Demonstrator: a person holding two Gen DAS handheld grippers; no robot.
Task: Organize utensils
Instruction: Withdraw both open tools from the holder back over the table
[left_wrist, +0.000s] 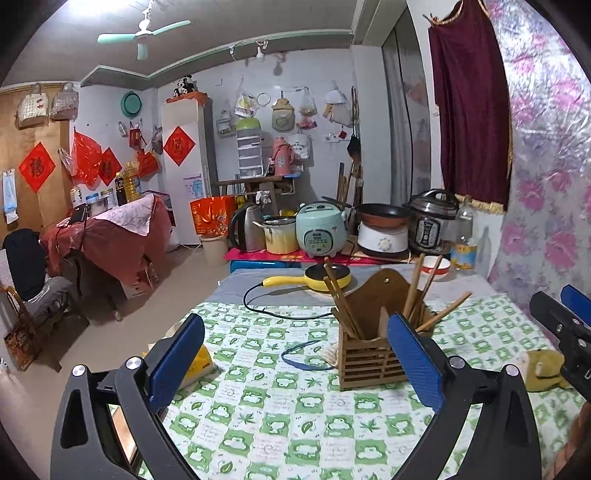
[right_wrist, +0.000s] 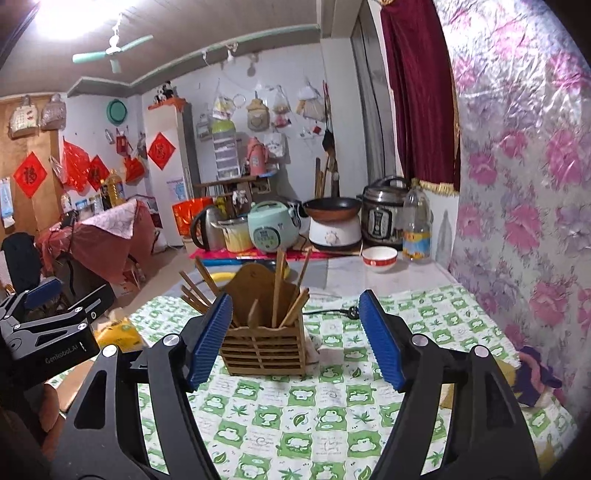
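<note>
A wooden slatted utensil holder (left_wrist: 367, 354) (right_wrist: 264, 349) stands upright on the green-and-white checked tablecloth (left_wrist: 295, 413). Several wooden chopsticks (left_wrist: 343, 299) (right_wrist: 280, 291) stick out of it at angles. My left gripper (left_wrist: 295, 354) is open and empty, hovering above the cloth just in front of and left of the holder. My right gripper (right_wrist: 295, 332) is open and empty, its blue pads either side of the holder from a short distance back. The right gripper also shows at the right edge of the left wrist view (left_wrist: 565, 325), and the left gripper at the left edge of the right wrist view (right_wrist: 48, 332).
A blue loop (left_wrist: 306, 356) and a white object lie left of the holder. A yellow packet (left_wrist: 199, 363) sits at the table's left edge. A yellow electric pan (left_wrist: 325, 277) with black cord, a bowl (right_wrist: 379, 258), a bottle and cookers stand behind. Foil wall at right.
</note>
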